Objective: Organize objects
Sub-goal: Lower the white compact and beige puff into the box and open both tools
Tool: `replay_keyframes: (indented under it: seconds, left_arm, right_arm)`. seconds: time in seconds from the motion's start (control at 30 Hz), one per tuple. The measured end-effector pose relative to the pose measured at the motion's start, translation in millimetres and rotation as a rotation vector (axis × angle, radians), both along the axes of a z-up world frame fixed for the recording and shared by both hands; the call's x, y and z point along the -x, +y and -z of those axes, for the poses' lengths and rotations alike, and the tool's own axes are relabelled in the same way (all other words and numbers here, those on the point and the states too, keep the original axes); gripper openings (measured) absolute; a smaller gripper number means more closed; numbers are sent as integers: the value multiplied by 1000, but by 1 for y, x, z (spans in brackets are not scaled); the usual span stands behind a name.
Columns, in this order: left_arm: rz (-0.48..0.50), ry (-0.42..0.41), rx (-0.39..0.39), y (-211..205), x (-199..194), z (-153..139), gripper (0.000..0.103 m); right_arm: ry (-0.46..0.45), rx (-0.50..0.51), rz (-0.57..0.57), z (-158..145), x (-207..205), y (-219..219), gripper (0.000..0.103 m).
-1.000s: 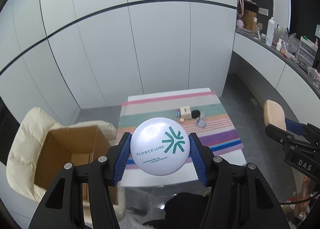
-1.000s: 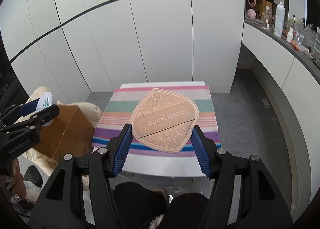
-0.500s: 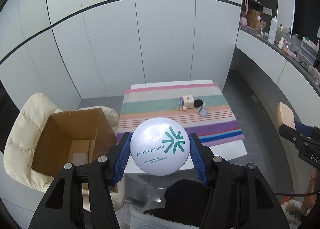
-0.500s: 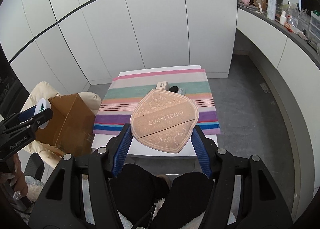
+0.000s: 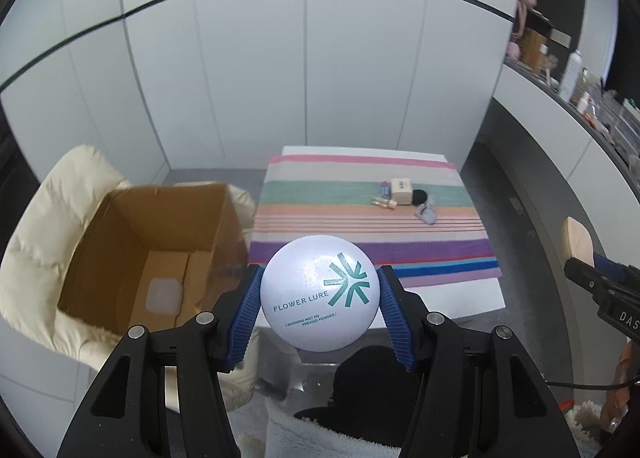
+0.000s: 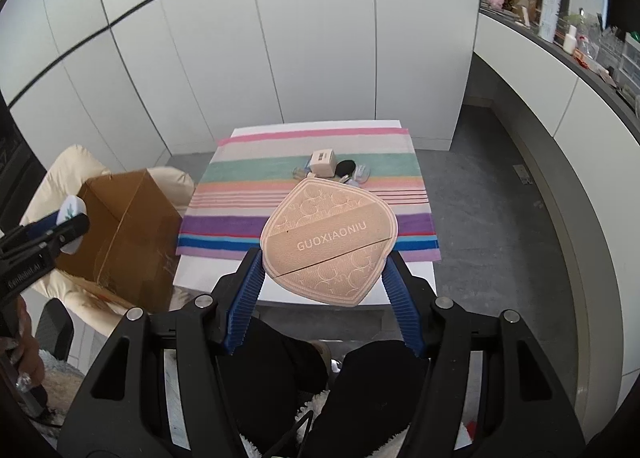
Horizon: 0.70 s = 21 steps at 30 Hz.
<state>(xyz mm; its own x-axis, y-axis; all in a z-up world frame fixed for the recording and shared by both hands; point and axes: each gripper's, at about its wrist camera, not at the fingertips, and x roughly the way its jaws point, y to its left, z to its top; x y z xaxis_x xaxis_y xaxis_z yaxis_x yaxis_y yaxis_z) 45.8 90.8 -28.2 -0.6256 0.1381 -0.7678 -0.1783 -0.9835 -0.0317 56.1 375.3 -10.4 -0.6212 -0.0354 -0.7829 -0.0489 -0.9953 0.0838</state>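
My left gripper (image 5: 319, 304) is shut on a round white powder compact (image 5: 319, 292) marked FLOWER LURE, held high in front of the table. My right gripper (image 6: 323, 270) is shut on a beige shield-shaped powder puff (image 6: 329, 244) marked GUOXIAONIU. An open cardboard box (image 5: 148, 254) sits on a cream cushioned chair to the left of the table; a clear lid-like item (image 5: 162, 296) lies on its floor. The box also shows in the right wrist view (image 6: 124, 234), with the left gripper (image 6: 52, 238) beside it.
A striped cloth (image 5: 372, 234) covers the small white table. On it lie a small beige box (image 5: 401, 190), a black round item (image 5: 419, 196) and several small bottles. A counter with bottles (image 6: 550, 10) runs along the right wall. My knees are below the grippers.
Both grippers have risen and pulled back from the table, so it looks smaller. The left gripper has swung left, bringing the open box more into view. Both holds are unchanged.
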Motion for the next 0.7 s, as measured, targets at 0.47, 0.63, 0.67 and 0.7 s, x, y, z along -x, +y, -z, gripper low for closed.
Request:
replay_keyframes:
  seconds: [0.47,0.63,0.67,0.7]
  left_arm:
    - [-195,-5,6,-90,-26,9,58]
    - [-287,-17,9,-126,-37,14,58]
    - [-306,-21,7,-134,-41,15,58]
    - [-319,-24,5,-140,-44,16,58]
  right_arm:
    - [-11,-8,-247,2,17,-99,63]
    - [-21,-10,-373,7,16,-148,63]
    - [-24,-10,-390,8,16,-155,63]
    - [-28,-10,-415,9,16,-165,63]
